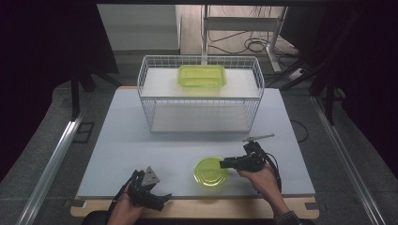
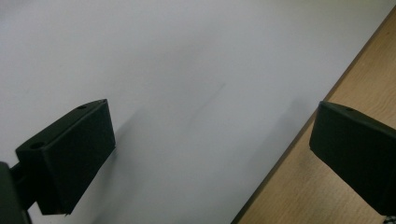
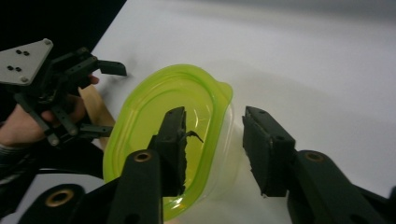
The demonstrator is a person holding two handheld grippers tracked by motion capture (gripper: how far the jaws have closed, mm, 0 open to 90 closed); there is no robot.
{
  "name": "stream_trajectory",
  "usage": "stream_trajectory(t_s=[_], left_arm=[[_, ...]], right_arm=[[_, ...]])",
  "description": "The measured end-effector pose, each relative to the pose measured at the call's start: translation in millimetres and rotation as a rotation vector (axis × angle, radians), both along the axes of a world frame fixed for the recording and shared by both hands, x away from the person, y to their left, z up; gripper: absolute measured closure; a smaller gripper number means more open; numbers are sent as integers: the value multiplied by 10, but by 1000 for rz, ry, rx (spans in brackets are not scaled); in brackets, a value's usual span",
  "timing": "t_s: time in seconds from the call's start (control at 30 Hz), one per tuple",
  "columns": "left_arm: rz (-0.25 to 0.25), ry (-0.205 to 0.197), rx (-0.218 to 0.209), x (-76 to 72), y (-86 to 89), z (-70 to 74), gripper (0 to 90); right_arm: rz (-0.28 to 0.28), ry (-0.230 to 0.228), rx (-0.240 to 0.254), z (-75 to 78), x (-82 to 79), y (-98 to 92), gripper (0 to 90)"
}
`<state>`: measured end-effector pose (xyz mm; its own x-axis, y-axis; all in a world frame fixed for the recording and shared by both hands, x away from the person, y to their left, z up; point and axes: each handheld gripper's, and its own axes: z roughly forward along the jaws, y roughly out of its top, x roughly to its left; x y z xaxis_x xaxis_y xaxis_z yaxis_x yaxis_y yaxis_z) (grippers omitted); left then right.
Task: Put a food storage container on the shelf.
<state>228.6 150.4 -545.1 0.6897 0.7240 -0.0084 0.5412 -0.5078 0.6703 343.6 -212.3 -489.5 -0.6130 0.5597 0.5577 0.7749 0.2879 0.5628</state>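
High view, two green containers point(image 1: 210, 171), one wire basket point(image 1: 149, 101), two grippers point(image 1: 224, 163)

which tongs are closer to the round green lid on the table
Right. The right tongs straddle the round green lid's rim, one jaw over it, one outside. The left tongs sit apart from it at the table edge.

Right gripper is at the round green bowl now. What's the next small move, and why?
Probably finish closing the right gripper on the rim of the round green bowl. One jaw stands inside the bowl and the other outside its wall, with a gap left, so the rim is straddled but not yet pinched. The left gripper waits open at the table's near edge.
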Motion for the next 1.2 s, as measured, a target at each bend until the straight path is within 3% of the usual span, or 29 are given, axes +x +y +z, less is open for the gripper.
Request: stream_trajectory(t_s=[0.1, 0.33, 0.5, 0.67, 1.2], left_arm=[[4, 4, -17, 0, 7, 10, 2], [4, 2, -20, -1, 14, 17, 2], [4, 1, -17, -1, 10, 15, 2], [5, -2, -17, -1, 14, 16, 2], [5, 4, -18, -2, 13, 17, 1]], right_arm=[[10, 34, 4, -40, 22, 18, 655], [0, 131, 66, -84, 71, -13, 791], [-3, 170, 96, -103, 82, -31, 805], [-28, 174, 136, -60, 96, -56, 807], [-79, 108, 194, 283, 158, -127, 807]])
